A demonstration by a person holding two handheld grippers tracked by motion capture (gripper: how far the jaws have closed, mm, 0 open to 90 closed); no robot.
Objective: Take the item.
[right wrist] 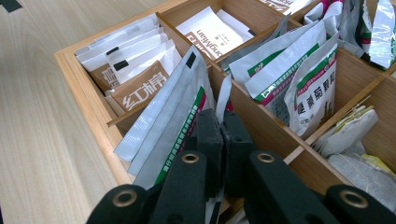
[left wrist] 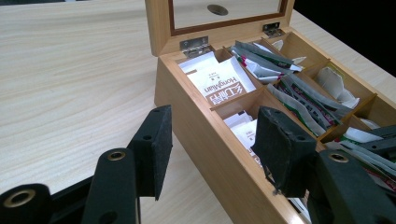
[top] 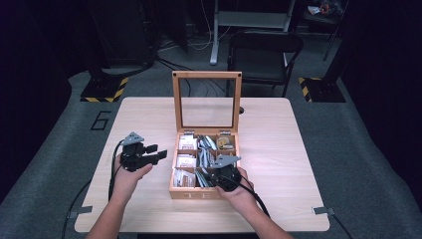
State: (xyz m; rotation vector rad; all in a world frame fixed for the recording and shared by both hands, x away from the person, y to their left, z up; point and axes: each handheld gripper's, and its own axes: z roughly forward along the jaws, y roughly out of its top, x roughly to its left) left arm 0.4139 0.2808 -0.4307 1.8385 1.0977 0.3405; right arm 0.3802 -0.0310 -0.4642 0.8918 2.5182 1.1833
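Now the right gripper point(top: 213, 174) sits low in the centre of the high view, dipped into the front middle compartment of the wooden tea box point(top: 174, 191). Seen from its own camera, the jaws are pressed together with almost no gap, and a thin silvery sachet edge point(right wrist: 224, 99) rises from right between the pads, so it looks pinched on that packet, though the contact point itself is partly hidden by the pads. Just left of the jaws in that view, a bundle of grey sachets with green and red stripes point(right wrist: 161, 123) leans against the divider. Further up and left, brown-and-white packets point(right wrist: 140, 84) fill the corner compartment, and white tea bags point(right wrist: 348, 133) lie in the compartment at lower right.

Over on the left of the high view, the left gripper point(top: 160, 152) hovers above the pale wooden surface point(top: 278, 129), just beside the box's left wall. Its own camera shows the jaws partly open, with nothing between the pads; the right pad point(left wrist: 280, 149) stands in front of the box's near wall point(left wrist: 210, 140), the left pad point(left wrist: 154, 149) over bare wood.

The box stands in the middle of the frame, its glass lid point(top: 206, 102) propped upright at the back.
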